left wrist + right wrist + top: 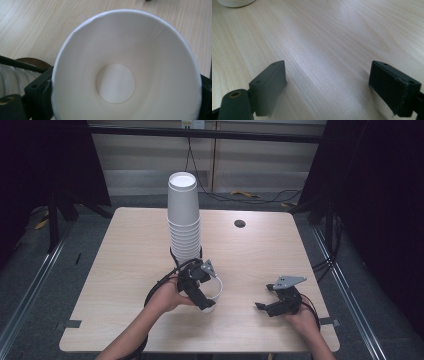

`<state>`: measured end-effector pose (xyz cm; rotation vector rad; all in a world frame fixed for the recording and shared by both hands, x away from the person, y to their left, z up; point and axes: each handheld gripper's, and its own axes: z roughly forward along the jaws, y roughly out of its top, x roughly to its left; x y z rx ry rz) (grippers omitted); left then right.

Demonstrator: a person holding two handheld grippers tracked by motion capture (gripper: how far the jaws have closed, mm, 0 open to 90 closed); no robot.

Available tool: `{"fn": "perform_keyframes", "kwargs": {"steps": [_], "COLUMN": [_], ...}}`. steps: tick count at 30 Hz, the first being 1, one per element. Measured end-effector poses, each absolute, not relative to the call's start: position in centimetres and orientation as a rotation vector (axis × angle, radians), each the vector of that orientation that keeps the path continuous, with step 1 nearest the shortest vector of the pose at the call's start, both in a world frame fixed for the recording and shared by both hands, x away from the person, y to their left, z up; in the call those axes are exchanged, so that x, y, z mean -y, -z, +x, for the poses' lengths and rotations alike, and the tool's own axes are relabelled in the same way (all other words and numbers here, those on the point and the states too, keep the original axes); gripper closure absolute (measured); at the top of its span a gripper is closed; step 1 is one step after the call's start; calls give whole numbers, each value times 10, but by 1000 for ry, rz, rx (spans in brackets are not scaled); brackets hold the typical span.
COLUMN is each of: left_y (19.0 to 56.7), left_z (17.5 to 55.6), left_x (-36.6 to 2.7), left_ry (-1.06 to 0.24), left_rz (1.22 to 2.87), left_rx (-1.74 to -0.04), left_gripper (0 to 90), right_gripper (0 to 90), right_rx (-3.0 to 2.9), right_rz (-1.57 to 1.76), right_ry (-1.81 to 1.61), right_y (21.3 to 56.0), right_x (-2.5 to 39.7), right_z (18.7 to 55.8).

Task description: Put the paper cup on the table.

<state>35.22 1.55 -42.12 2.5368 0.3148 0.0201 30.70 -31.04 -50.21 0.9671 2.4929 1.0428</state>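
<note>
- A single white paper cup (214,292) is held clamped between the jaws of the left gripper (199,290), upright, at the near middle of the light wooden table (125,270); a jaw is seen at each side of the cup's wall in the left gripper view.
- The rim is pressed slightly out of round, so a harder squeeze would probably crease the thin wall, or the cup could slip free.
- The tall stack of white paper cups (183,217), set mouth-down, stands just behind the held cup; a careless swing of the gripper or its cable could topple it.
- The held cup (125,70) is seen to be empty down to its bottom.
- The right gripper (272,306) is held low over the table, well apart, jaws spread wide and empty.
</note>
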Motion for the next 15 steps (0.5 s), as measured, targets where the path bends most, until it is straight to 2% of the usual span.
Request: {"fn": "perform_keyframes", "kwargs": {"steps": [15], "left_y": [426], "left_z": [351], "left_x": [-34], "left_ry": [-18], "left_rz": [2521], "left_rx": [-350], "left_gripper": [71], "right_gripper": [139], "right_rx": [-2492], "right_rz": [965], "right_ry": [-1043], "right_y": [502], "right_x": [310], "right_z": [307]}}
